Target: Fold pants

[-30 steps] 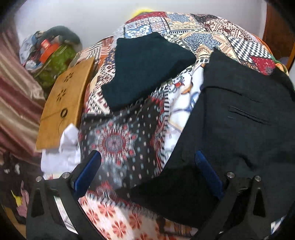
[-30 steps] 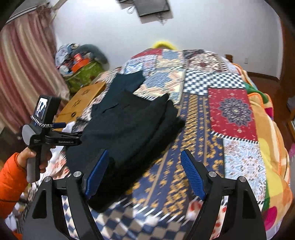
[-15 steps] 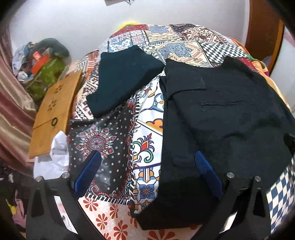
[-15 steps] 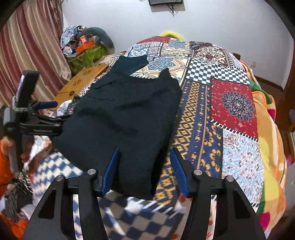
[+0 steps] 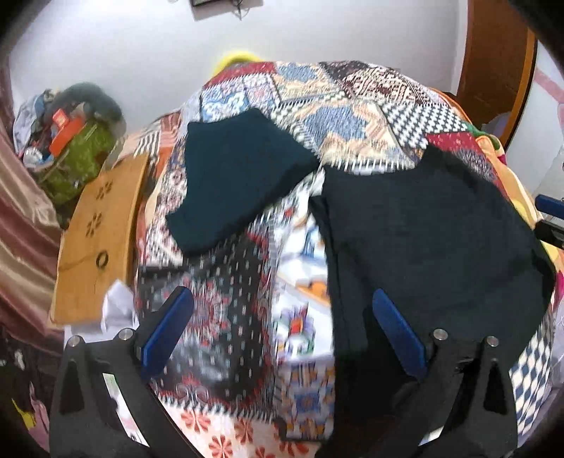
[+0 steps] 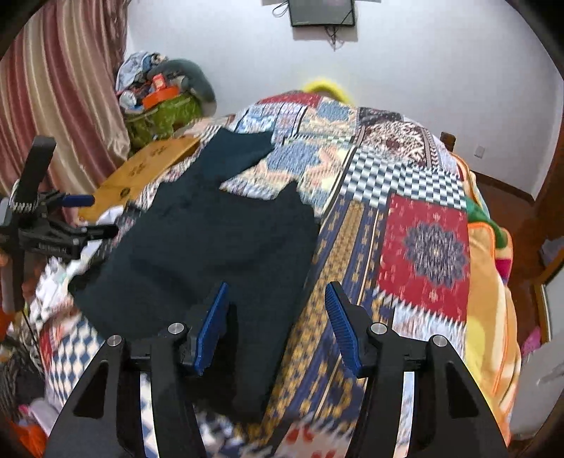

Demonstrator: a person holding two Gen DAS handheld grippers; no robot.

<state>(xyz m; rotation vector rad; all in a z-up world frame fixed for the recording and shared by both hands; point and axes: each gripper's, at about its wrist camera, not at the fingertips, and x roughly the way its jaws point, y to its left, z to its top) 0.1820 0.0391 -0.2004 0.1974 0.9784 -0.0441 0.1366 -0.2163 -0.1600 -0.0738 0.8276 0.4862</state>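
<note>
Jaws on both tools are standing apart with nothing pinched between them. Left gripper point(image 5: 282, 331) is hovering with its blue pads spread wide; right gripper point(image 6: 276, 327) is holding a narrower gap, blue pads clear of the cloth.

Left wrist view: the black pants point(image 5: 433, 246) are lying folded on the patchwork bedspread point(image 5: 352, 105), ahead of and beneath the right-hand jaw, with the cloth's near edge passing under that pad. Bare bedspread is showing between the two jaws. A second dark folded garment point(image 5: 232, 179) is lying further ahead, toward the left jaw's side, apart from the pants. Beyond the left jaw a wooden board point(image 5: 98, 239) is leaning at the bed's edge, crumpled white paper point(image 5: 116, 310) just below it. Only a sliver of the other tool is showing at the far right margin.

Right wrist view: the pants point(image 6: 211, 253) are lying ahead of the left-hand jaw and reaching in under the gap, their right edge running up between the jaws. This view is showing what the other does not: the whole left gripper point(image 6: 88, 215) held out beyond the left jaw, beside the pants' far edge, a wall screen point(image 6: 322, 12) high ahead, a striped curtain point(image 6: 63, 91), and the red medallion patch point(image 6: 430, 253) ahead of the right-hand jaw. Both views are motion-blurred.
</note>
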